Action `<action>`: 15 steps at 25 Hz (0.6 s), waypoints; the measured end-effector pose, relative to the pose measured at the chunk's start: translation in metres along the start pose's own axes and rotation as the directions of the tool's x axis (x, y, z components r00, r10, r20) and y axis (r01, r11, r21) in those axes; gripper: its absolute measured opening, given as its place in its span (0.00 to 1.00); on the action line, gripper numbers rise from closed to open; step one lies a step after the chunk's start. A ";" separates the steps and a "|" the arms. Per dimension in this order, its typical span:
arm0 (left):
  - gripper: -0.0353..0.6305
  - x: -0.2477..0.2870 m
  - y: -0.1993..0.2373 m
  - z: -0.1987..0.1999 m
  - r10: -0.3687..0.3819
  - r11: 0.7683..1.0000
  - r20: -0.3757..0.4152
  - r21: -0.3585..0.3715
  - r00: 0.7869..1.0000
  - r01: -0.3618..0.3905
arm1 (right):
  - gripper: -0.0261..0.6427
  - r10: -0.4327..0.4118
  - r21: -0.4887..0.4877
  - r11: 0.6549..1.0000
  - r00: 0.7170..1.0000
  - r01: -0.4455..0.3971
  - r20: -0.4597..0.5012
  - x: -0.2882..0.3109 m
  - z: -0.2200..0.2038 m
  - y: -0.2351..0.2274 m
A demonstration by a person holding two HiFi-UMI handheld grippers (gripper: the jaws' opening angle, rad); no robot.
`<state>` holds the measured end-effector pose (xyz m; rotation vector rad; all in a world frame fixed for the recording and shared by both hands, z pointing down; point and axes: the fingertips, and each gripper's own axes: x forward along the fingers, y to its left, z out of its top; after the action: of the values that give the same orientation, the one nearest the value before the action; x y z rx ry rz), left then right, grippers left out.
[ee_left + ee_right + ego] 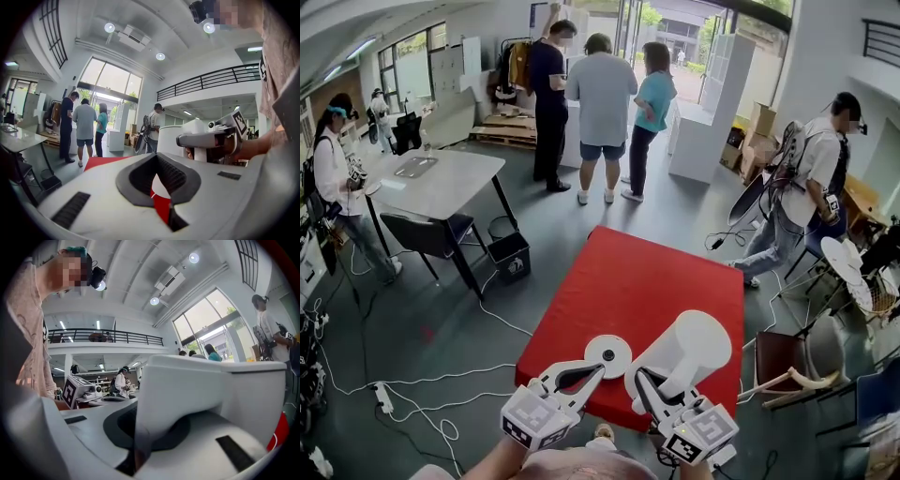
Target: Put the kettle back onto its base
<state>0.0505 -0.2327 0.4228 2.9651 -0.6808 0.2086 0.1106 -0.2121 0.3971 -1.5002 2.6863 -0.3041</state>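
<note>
A white kettle (pixel 686 349) hangs tilted over the near edge of the red table (pixel 647 281). My right gripper (pixel 645 380) is shut on its handle (pixel 152 418), which fills the right gripper view together with the kettle's body (pixel 225 394). The round white base (pixel 608 356) lies on the red top just left of the kettle. My left gripper (pixel 596 369) is shut with nothing in it, its tips right at the base's near edge. In the left gripper view the kettle (pixel 174 140) and the right gripper (pixel 211 138) show to the right.
Three people (pixel 600 103) stand beyond the table, and another person (pixel 806 187) at the right. A grey table (pixel 441 178) and a black bin (pixel 508 255) are at the left. Chairs (pixel 787 356) stand close to the table's right side. Cables (pixel 422 394) lie on the floor.
</note>
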 end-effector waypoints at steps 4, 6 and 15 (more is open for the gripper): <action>0.03 0.005 0.005 -0.001 0.014 1.000 -0.007 -0.003 1.000 -0.014 | 0.08 0.031 -0.013 0.999 1.000 -0.031 -0.006 0.014 0.004 -0.007; 0.03 0.005 0.007 -0.004 0.024 1.000 -0.013 -0.005 1.000 -0.024 | 0.08 0.058 -0.010 0.998 0.998 -0.058 -0.008 0.022 0.004 -0.007; 0.03 -0.005 0.027 -0.011 0.100 0.995 -0.030 -0.021 0.995 -0.100 | 0.08 0.166 -0.021 0.986 0.986 -0.167 -0.025 0.071 0.004 -0.008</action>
<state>0.0328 -0.2531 0.4347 2.9038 -0.8232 0.2488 0.0806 -0.2770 0.3984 -1.2739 2.8198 -0.2837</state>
